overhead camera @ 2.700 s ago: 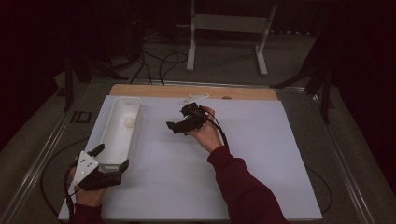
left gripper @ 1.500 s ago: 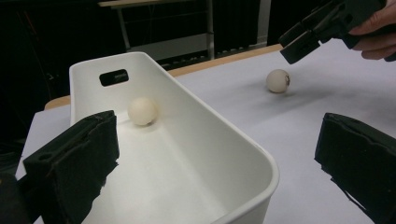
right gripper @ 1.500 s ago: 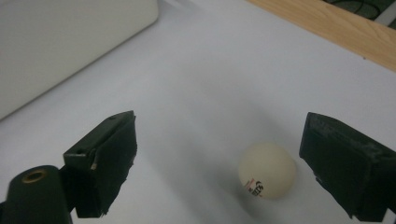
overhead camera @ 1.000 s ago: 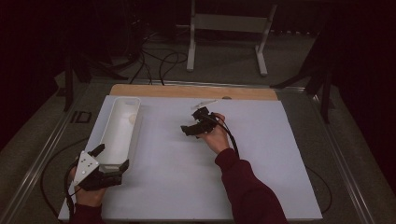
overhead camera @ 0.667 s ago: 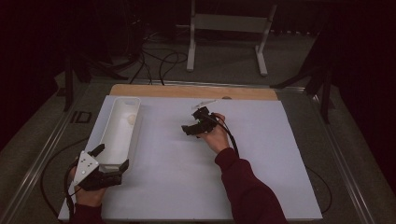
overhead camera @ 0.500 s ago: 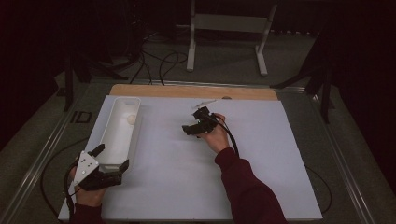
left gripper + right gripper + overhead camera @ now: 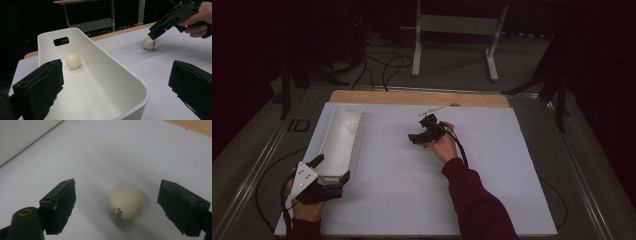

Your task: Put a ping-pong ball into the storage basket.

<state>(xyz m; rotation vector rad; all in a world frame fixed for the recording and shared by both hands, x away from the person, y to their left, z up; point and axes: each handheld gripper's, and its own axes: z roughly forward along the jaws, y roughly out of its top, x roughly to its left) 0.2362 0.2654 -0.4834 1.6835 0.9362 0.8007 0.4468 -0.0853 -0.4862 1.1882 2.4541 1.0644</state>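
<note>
Straddling the ball with jaws apart and off-centre, the right gripper could knock it rolling away from the bin when closing.

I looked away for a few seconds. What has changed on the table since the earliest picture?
The right tongs moved from nearer the bin out toward the table's middle and now stand open around a ball on the table, not gripping it. The left tongs stayed at the bin's near end; the ball in the bin stayed.
</note>
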